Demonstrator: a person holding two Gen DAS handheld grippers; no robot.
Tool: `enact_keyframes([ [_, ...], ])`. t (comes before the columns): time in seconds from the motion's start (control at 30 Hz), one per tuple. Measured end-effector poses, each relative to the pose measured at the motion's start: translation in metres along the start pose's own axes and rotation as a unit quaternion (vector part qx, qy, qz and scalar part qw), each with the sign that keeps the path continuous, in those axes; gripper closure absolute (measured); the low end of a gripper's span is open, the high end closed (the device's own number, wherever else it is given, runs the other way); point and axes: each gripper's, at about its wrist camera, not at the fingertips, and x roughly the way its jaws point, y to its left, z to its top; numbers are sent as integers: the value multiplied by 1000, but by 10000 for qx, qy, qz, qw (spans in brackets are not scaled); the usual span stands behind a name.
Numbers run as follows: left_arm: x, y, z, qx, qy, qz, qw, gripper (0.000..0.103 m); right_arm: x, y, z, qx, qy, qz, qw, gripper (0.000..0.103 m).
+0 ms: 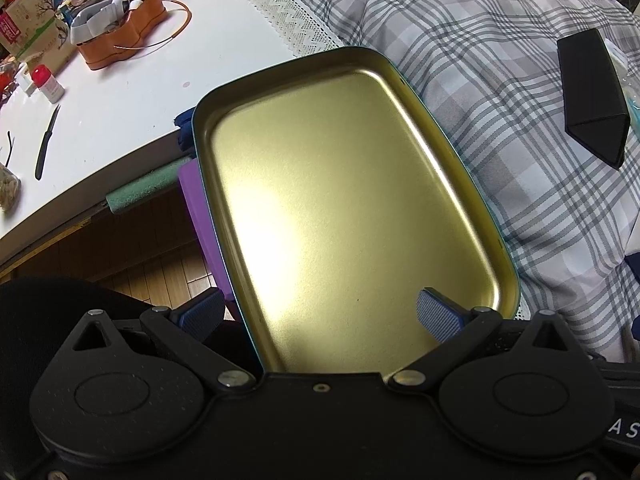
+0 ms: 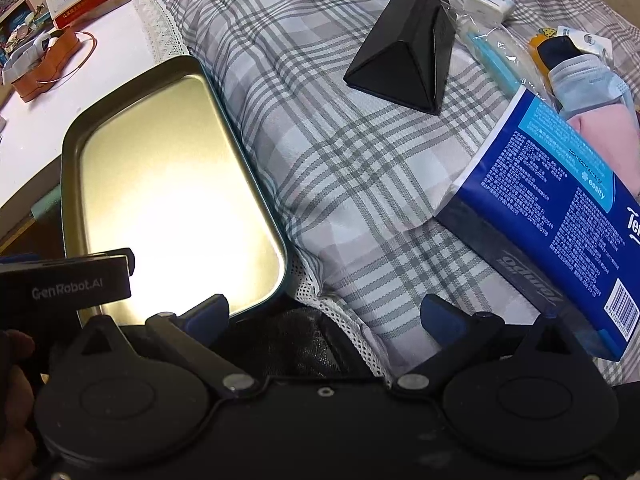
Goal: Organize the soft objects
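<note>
An empty gold metal tray (image 1: 340, 208) with a teal rim lies at the left edge of the plaid cloth (image 1: 500, 80). My left gripper (image 1: 320, 316) is open at the tray's near end, one finger above the tray floor and the other outside its left rim. My right gripper (image 2: 324, 318) is open too, low over the plaid cloth (image 2: 360, 168) just right of the tray (image 2: 168, 184), holding nothing. A blue tissue pack (image 2: 560, 220) lies to its right. Behind that are a face mask (image 2: 588, 76), pink cloth (image 2: 608, 140) and dark socks (image 2: 556, 52).
A black triangular case (image 2: 404, 48) stands on the cloth, also visible in the left wrist view (image 1: 592, 92). The white table (image 1: 132, 92) carries an orange tin (image 1: 120, 36), a knife (image 1: 46, 144) and a red-capped bottle (image 1: 48, 84). A purple object (image 1: 200, 216) sits under the tray's left side, above wood floor.
</note>
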Motion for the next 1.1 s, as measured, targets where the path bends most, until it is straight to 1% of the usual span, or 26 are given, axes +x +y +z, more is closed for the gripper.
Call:
enact_keyframes([
  [0.47, -2, 0, -2, 8, -4, 18, 10000, 4, -4, -2, -2, 34, 2, 4, 10000, 1],
  [0.83, -17, 1, -4, 10, -134, 127, 9998, 4, -16, -1, -6, -28, -148, -34, 9999, 1],
  [1.1, -21, 0, -8, 41, -138, 138, 9998, 4, -23, -2, -11, -25, -217, -55, 9997, 1],
])
